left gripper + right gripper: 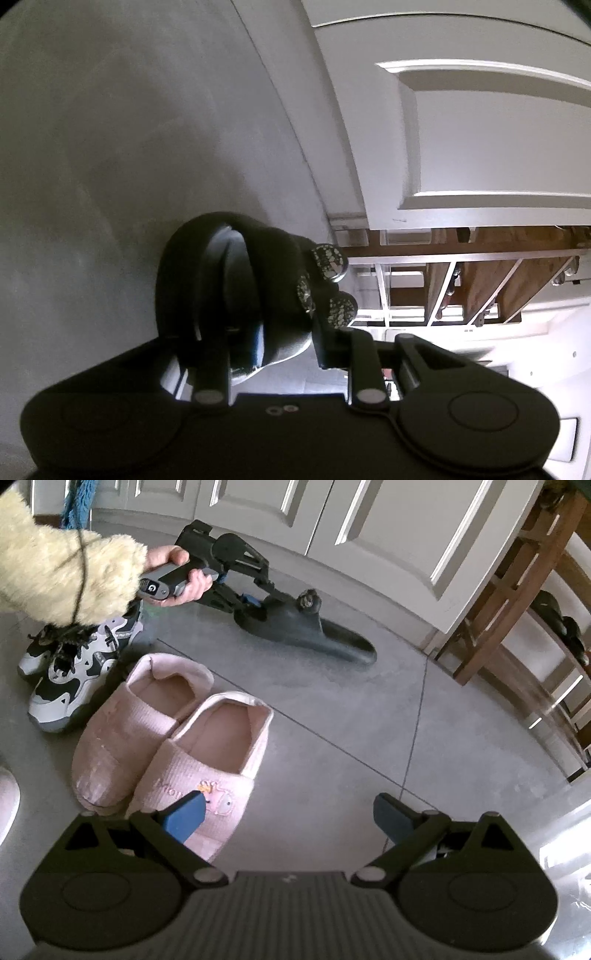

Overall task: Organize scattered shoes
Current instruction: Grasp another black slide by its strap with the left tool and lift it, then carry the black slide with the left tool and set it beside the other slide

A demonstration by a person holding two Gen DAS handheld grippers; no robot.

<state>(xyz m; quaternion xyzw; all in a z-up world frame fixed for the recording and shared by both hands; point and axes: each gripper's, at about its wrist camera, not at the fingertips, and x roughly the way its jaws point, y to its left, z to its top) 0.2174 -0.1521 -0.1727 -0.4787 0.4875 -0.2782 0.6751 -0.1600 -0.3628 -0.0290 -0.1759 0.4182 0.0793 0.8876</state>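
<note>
Left tool (258, 602) clamps a black clog (306, 635); right tool (291, 816) is spread wide, gripping nothing.

The clog hangs above the floor (369, 738) at upper centre; pink slippers (166, 746) lie lower left, sneakers (70, 672) beyond, a wooden rack (517, 602) at right.

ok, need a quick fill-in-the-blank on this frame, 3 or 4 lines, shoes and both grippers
1. The left gripper is shut on a ____ clog.
2. The slippers standing side by side on the floor are ____ in colour.
3. The right gripper is ____ and holds nothing.
4. The sneakers lie behind the slippers, under the person's fluffy ____.

Missing words: black; pink; open; sleeve
</note>
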